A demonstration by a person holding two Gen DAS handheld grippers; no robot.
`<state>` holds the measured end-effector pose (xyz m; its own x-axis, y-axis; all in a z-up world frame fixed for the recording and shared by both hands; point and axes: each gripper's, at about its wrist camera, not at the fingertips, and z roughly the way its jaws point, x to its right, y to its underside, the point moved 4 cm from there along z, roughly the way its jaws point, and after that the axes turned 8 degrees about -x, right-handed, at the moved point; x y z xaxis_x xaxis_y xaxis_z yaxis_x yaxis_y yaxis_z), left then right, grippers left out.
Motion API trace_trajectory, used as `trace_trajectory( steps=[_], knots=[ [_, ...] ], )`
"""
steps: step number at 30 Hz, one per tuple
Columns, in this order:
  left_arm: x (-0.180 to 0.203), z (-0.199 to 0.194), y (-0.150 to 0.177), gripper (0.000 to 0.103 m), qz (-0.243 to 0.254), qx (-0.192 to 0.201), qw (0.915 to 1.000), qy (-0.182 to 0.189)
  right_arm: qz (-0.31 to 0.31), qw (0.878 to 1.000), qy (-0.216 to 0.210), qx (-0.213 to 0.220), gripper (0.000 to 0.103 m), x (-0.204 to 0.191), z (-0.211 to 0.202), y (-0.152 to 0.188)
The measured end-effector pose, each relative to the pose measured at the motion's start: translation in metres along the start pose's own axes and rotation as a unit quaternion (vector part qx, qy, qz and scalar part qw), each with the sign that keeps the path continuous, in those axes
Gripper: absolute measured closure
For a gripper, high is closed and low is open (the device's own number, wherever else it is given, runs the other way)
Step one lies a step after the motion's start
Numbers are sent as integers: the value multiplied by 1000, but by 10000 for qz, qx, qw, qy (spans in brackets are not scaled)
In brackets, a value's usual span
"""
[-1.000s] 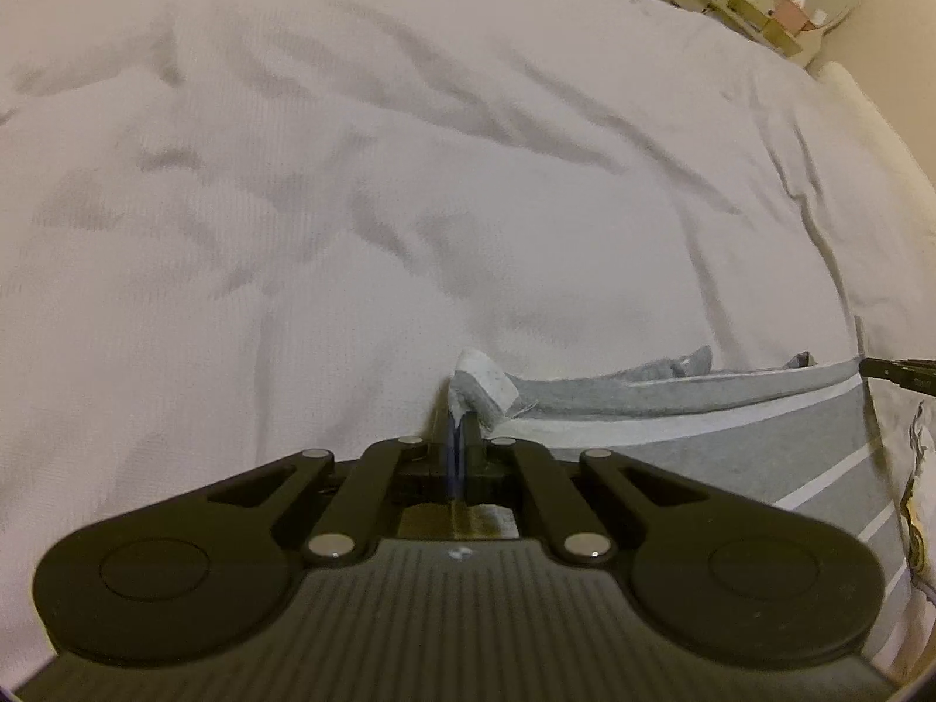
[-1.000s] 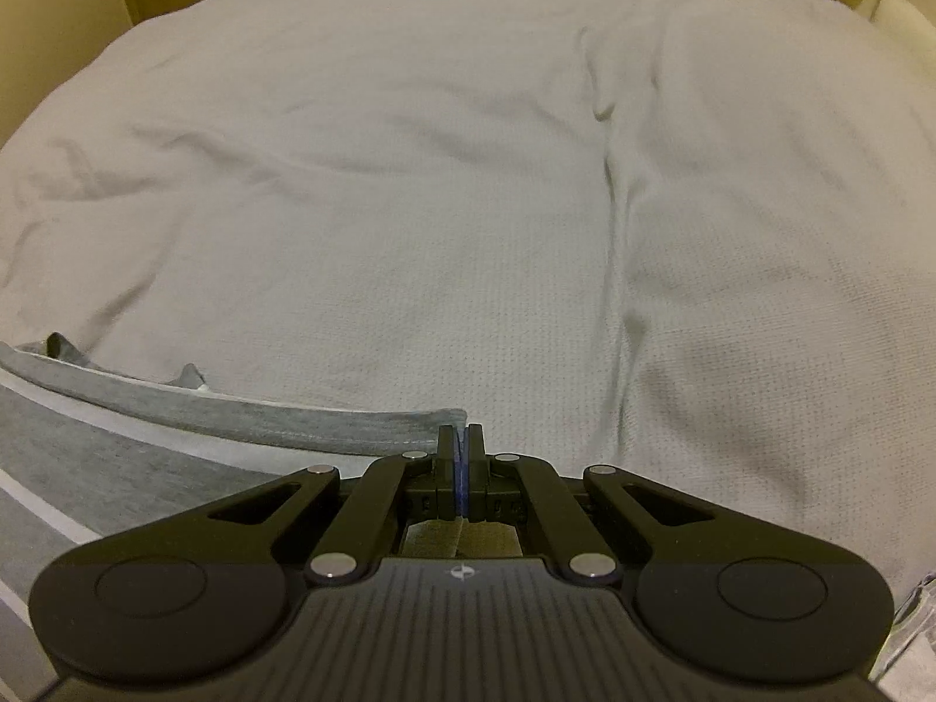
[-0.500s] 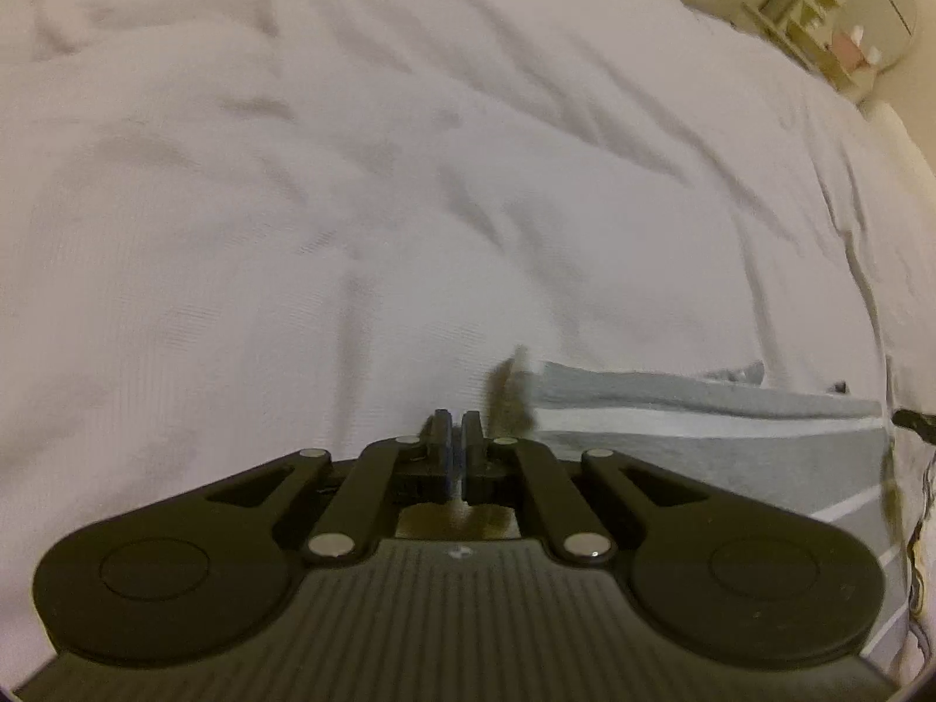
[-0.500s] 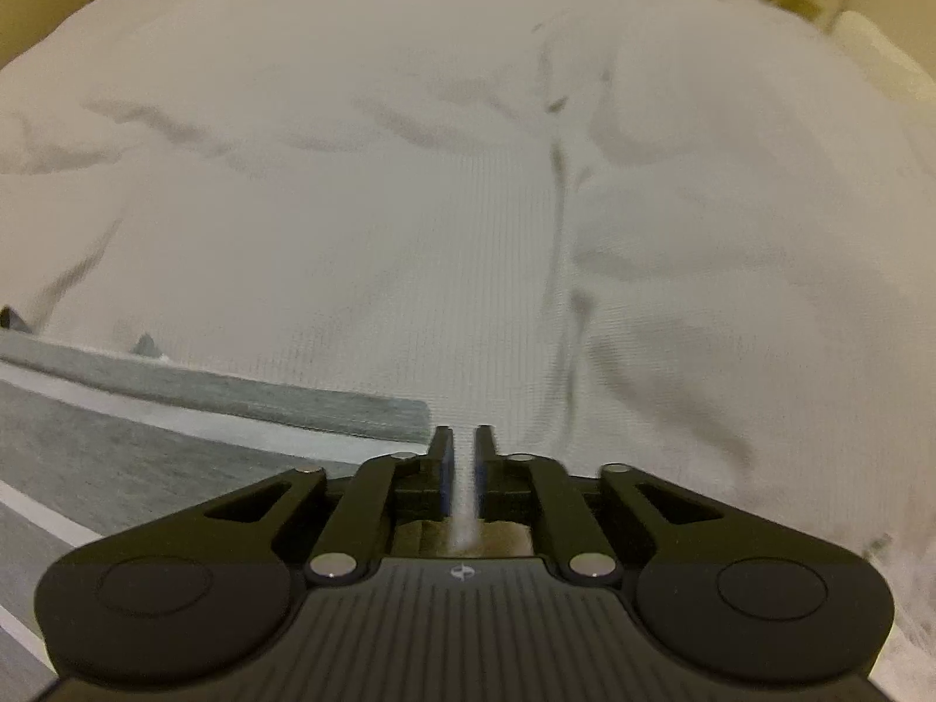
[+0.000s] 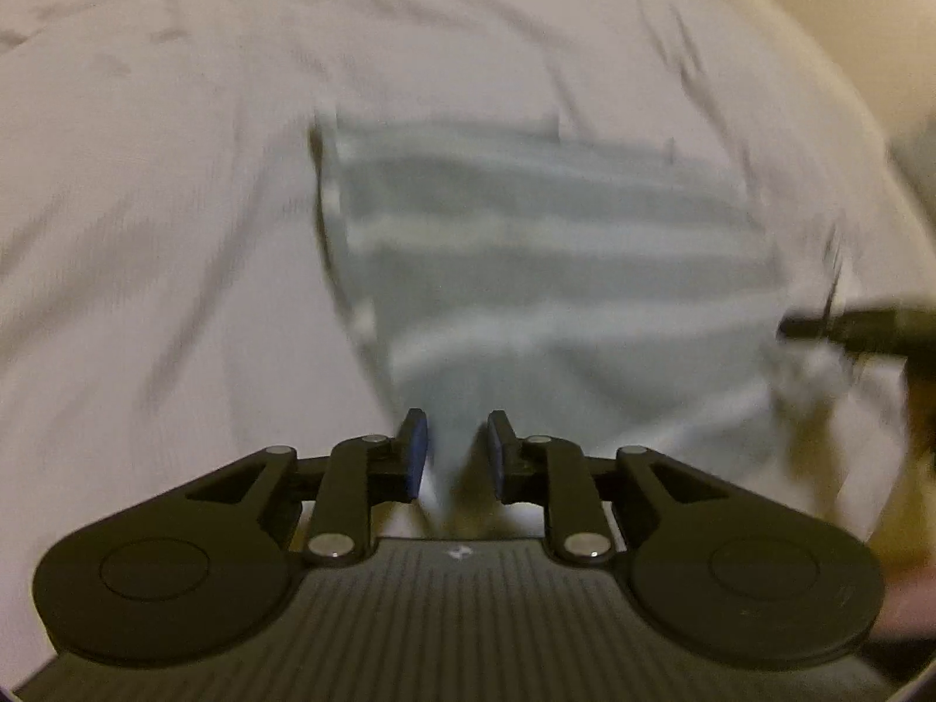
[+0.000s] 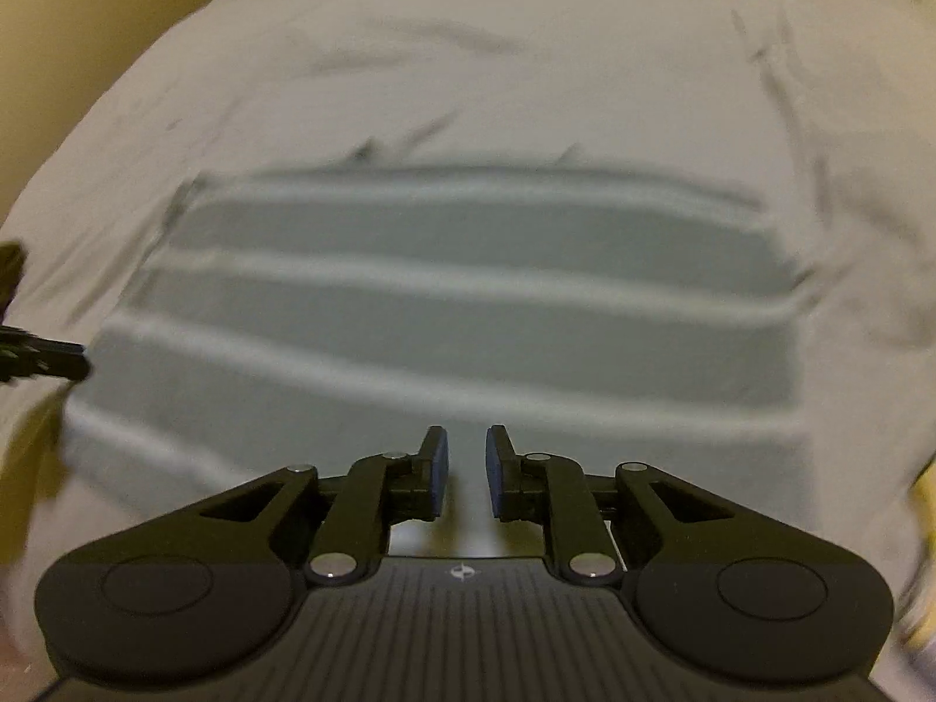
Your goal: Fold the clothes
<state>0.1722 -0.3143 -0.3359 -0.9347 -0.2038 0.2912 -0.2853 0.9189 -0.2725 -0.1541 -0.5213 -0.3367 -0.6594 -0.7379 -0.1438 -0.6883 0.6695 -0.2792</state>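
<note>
White, finely textured bedding point(image 5: 175, 187) with soft creases fills both blurred views and serves as the work surface. Spread flat on it lies a grey knit garment with pale horizontal stripes point(image 6: 468, 316), its edges folded into a rough rectangle. Nearest each camera are the black two-finger tongs. The left gripper point(image 5: 451, 450) hangs over the garment's near left corner, jaws parted and empty. The right gripper point(image 6: 467, 471) hangs above its near edge, jaws likewise apart, gripping nothing.
</note>
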Motion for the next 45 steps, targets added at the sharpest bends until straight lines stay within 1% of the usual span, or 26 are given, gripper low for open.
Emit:
trace_trajectory(
  steps=[2,5,7,9,12,15,17,18,19,20,21,22,23,26,28,30,31,32,35,37,39,40,41,43,44,45],
  knots=[
    [-8,1,22,84,144,-166,9994,-259,-64,9998,66,-199,84,-12,12,16],
    [-27,-17,40,86,282,-179,9961,-819,50,9980,515,-374,79,1,11,38],
    [-22,-33,50,86,792,-98,9883,-1299,100,9953,886,-366,66,14,1,46],
    [0,-46,62,84,1824,44,9677,-1742,-189,9912,1278,-284,65,18,-10,53],
    [49,-42,85,73,3075,251,9328,-1863,-756,9843,1575,-268,63,13,-24,69],
    [90,-15,98,68,3987,384,8931,-2049,-1269,9763,1729,-293,60,2,-29,88],
    [102,8,98,69,4167,393,8771,-2354,-1456,9736,1735,-276,60,-3,-30,99],
    [102,18,97,73,4183,351,8715,-2536,-1554,9724,1726,-246,60,-7,-28,101],
    [97,23,94,92,4121,295,8707,-2668,-1651,9710,1716,-216,60,-11,-25,104],
    [89,23,93,97,4018,248,8723,-2776,-1737,9691,1741,-179,60,-10,-25,106],
    [80,22,92,96,3935,211,8729,-2876,-1823,9671,1768,-141,60,-9,-25,108],
    [72,17,94,97,3909,189,8710,-2969,-1909,9650,1794,-104,60,-9,-26,110],
    [64,11,97,101,3877,141,8683,-3091,-1995,9628,1819,-67,60,-8,-26,111],
    [49,-7,106,99,3865,88,8578,-3386,-2154,9572,1933,63,59,-4,-30,116],
    [50,-15,111,95,3964,151,8489,-3494,-2151,9559,1998,111,48,1,-33,119],
    [68,-15,113,82,4231,321,8377,-3439,-2383,9480,2101,165,42,1,-33,124],
    [77,-13,114,62,4372,410,8315,-3404,-2578,9418,2149,183,42,0,-30,126],
    [87,-7,116,55,4545,478,8240,-3349,-2773,9351,2196,200,42,-1,-26,128],
    [106,21,121,55,5102,415,7969,-3207,-3547,9044,2360,239,42,-10,-12,136],
    [107,37,117,55,5286,401,7789,-3350,-4278,8641,2645,200,44,-14,6,143],
    [104,51,111,55,5385,410,7632,-3548,-4750,8280,2962,316,45,-12,18,143],
    [102,53,106,59,5348,422,7621,-3625,-4794,8198,3114,341,45,-7,22,140],
    [98,54,100,74,5299,391,7625,-3691,-4833,8115,3265,366,46,-3,26,136],
    [88,57,89,99,5198,229,7667,-3761,-4842,8046,3426,267,59,10,33,130],
    [84,56,86,100,5162,163,7701,-3744,-4852,8021,3476,197,65,17,36,127],
    [83,53,84,100,5154,184,7723,-3710,-4829,8039,3473,69,90,24,38,124]
  ],
)
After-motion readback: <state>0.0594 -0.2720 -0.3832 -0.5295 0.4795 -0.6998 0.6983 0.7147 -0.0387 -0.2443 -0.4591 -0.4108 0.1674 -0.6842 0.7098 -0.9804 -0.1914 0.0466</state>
